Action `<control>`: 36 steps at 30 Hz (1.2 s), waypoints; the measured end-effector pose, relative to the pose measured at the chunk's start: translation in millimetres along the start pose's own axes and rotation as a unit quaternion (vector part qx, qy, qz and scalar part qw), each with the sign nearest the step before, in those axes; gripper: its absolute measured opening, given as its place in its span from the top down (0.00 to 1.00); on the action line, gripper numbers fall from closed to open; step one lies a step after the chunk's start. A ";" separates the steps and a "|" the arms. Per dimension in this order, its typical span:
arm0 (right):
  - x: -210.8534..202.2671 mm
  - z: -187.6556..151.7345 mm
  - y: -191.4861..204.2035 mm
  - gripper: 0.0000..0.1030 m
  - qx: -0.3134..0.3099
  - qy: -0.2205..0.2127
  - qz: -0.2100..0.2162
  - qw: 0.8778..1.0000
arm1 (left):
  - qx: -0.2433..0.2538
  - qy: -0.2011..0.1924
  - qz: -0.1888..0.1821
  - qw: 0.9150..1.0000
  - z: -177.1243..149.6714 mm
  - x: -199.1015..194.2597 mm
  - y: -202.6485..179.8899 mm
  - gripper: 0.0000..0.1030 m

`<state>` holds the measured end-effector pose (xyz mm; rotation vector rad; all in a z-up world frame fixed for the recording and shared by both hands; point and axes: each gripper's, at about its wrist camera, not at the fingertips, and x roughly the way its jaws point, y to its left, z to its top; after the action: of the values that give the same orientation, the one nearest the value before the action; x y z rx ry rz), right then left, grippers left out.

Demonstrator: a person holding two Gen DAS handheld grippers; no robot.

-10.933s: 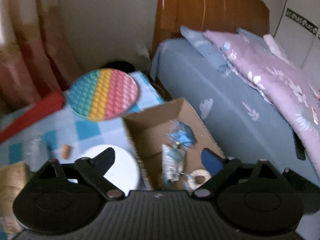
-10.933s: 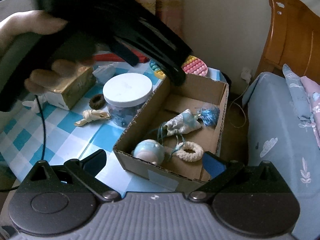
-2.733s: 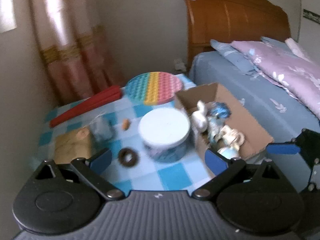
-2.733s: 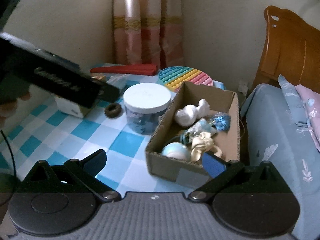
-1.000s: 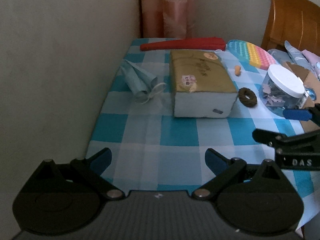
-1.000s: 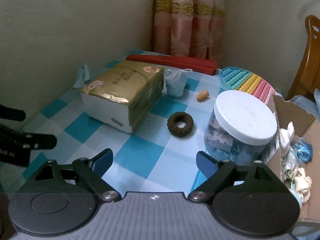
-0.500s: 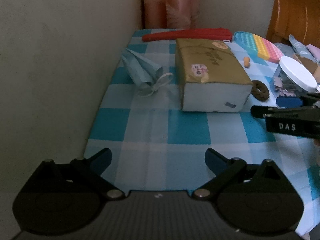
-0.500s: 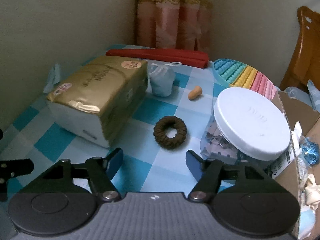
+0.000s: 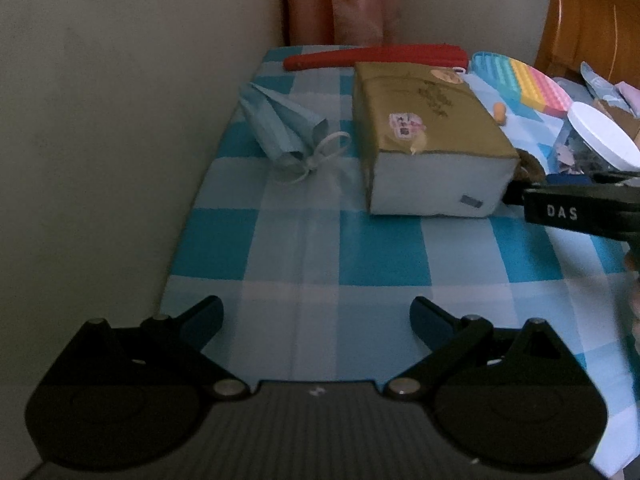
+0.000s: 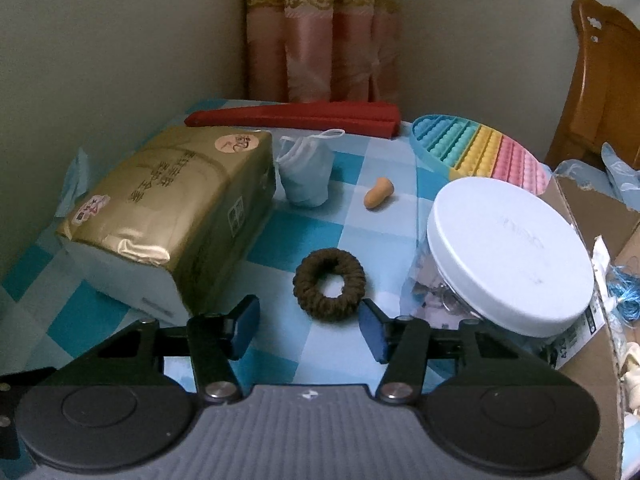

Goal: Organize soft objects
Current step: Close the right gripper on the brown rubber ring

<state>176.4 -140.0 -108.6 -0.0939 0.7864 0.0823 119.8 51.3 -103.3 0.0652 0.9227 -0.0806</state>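
Two hand-held grippers, both with jaws apart — right hand-held gripper [image 10: 309,327] just short of brown scrunchie [image 10: 329,285] on bench [image 10: 320,224], left hand-held gripper [image 9: 316,320] empty.

My left wrist camera sits back at the near end of the worktop [image 9: 304,264], facing down its length toward the curtain [image 9: 340,0]. My right wrist camera sits lower and nearer, facing the same corner. Both views share the tissue pack [image 9: 424,136] [image 10: 168,208] and the red case [image 9: 376,58] [image 10: 296,118].
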 end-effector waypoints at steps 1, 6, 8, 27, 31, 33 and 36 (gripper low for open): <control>0.1 0.3 1.2 0.45 -0.001 -0.002 -0.002 1.000 | 0.000 0.001 0.000 1.000 -0.2 0.5 0.1 0.03; 2.1 3.1 3.9 0.56 0.000 -0.006 -0.015 1.000 | -0.003 0.001 -0.003 1.000 -0.8 0.9 0.8 0.03; 2.2 4.2 3.7 0.66 0.003 -0.006 -0.018 1.000 | -0.003 0.001 -0.003 1.000 -0.4 0.9 0.9 0.03; -26.3 -13.5 -5.1 0.59 0.018 0.022 0.005 1.000 | 0.005 -0.001 0.005 1.000 -1.0 -3.9 -4.2 0.03; -28.6 -13.7 -6.0 0.44 0.014 0.010 -0.002 1.000 | 0.006 -0.004 0.004 1.000 -1.5 -6.5 -5.0 0.03; -26.2 -10.4 -6.0 0.44 0.011 0.005 0.000 1.000 | 0.007 -0.003 0.005 1.000 -1.6 -7.0 -5.6 0.03; -19.8 -5.8 -4.6 0.44 0.006 0.002 0.002 1.000 | 0.008 -0.003 0.009 1.000 -0.7 -6.8 -5.4 0.03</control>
<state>158.8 -146.0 -98.4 -0.0817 0.7910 0.0806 114.7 46.2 -98.3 0.0875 0.9161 -0.0713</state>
